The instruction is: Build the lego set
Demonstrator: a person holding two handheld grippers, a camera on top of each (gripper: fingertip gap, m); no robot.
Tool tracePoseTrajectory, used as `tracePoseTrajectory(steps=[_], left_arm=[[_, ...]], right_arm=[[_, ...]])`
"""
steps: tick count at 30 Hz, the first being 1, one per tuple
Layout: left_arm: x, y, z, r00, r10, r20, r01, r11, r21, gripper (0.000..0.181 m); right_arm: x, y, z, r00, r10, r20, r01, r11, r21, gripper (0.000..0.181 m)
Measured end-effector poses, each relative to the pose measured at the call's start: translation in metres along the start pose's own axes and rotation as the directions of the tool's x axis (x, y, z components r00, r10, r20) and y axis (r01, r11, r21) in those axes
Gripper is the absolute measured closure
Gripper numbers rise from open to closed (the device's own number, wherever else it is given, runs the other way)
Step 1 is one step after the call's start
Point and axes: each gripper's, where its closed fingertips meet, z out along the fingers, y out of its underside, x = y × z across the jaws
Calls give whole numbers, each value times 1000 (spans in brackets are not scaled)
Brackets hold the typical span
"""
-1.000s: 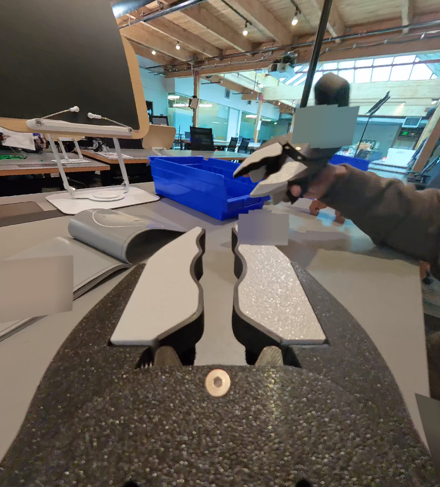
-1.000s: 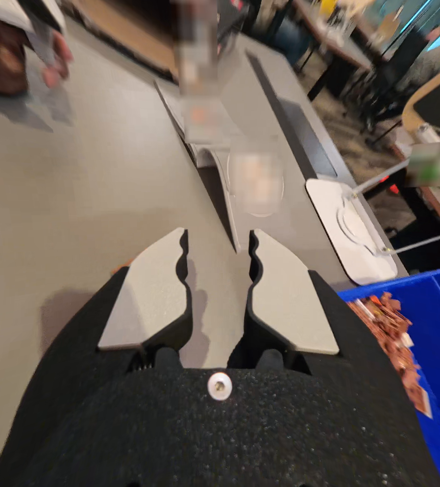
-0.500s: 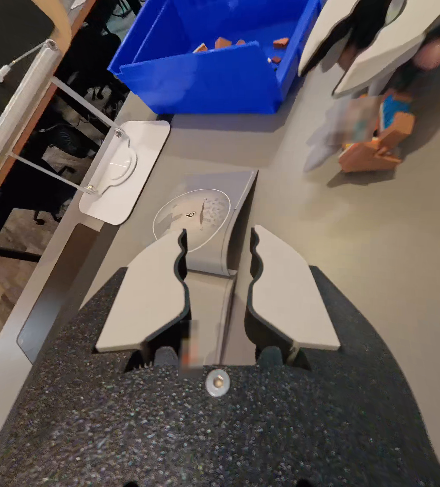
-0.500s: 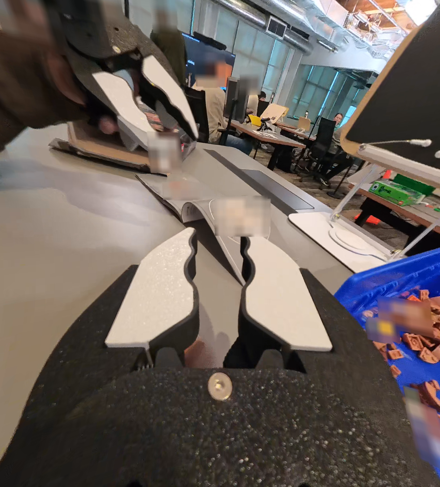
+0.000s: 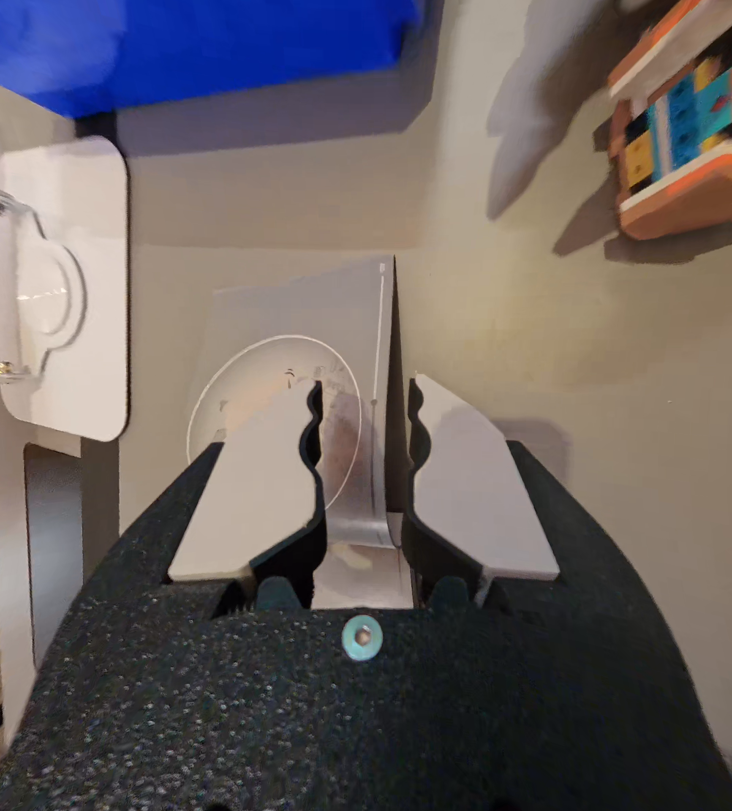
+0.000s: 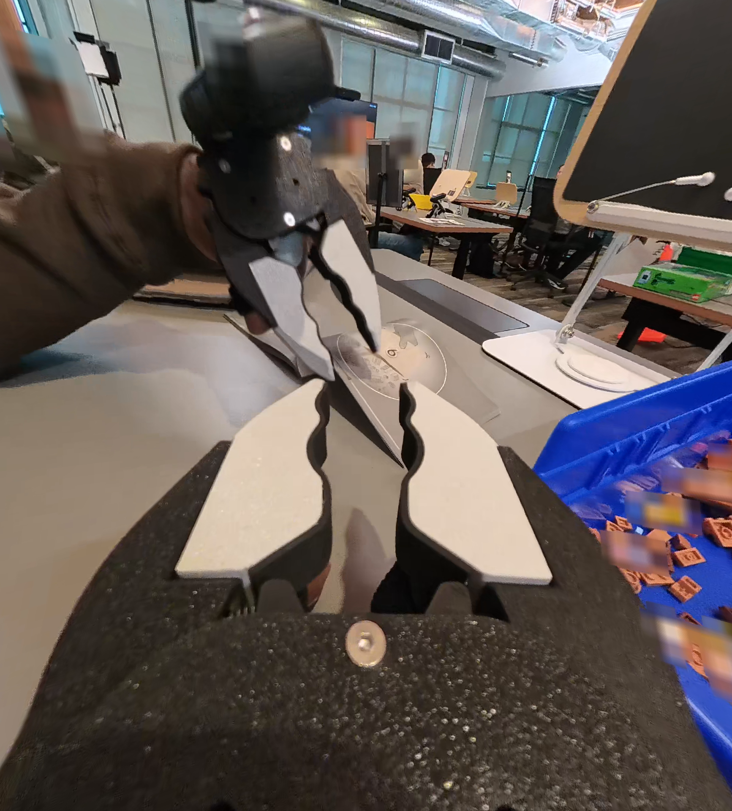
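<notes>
A part-built lego model [image 5: 697,127], orange-brown with teal, yellow, black and white parts, lies on the grey table at the top right of the left wrist view. My left gripper [image 5: 366,382] is open and empty, pointing down just above the open instruction booklet [image 5: 294,316]. In the right wrist view it [image 6: 348,360] hangs with its tips at the booklet [image 6: 456,386]. My right gripper [image 6: 363,386] is open and empty, low over the table, facing the booklet. One of its blurred fingers [image 5: 526,114] shows near the model.
A blue bin [image 6: 645,421] with several brown bricks [image 6: 728,531] stands at my right; it also shows in the left wrist view [image 5: 179,44]. A white stand base [image 5: 70,285] sits left of the booklet and holds a dark board [image 6: 684,101]. The table edge runs beyond the stand. My right fingertips sit around 12 cm from my left ones.
My left gripper has tipped down from a level view and dropped close over the booklet, its jaws wider apart. The right gripper has risen to look level along the table.
</notes>
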Motion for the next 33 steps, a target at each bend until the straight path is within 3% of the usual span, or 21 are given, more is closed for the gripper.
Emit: tracePoseTrajectory(steps=[2,12,33], left_arm=[[1,10,6,1000,5,9,-4,998,-62,143],[10,29,7,1000,-15,-6,14,996,-89,148],[6,51,-25,991,-64,113,71,996,-53,149]], right_arm=[[-1,0,0,1000,-3,6,3,1000,-3,151],[-4,2,1,1000,-19,15,20,1000,-14,151],[-5,2,1,1000,-23,19,24,1000,-18,152]])
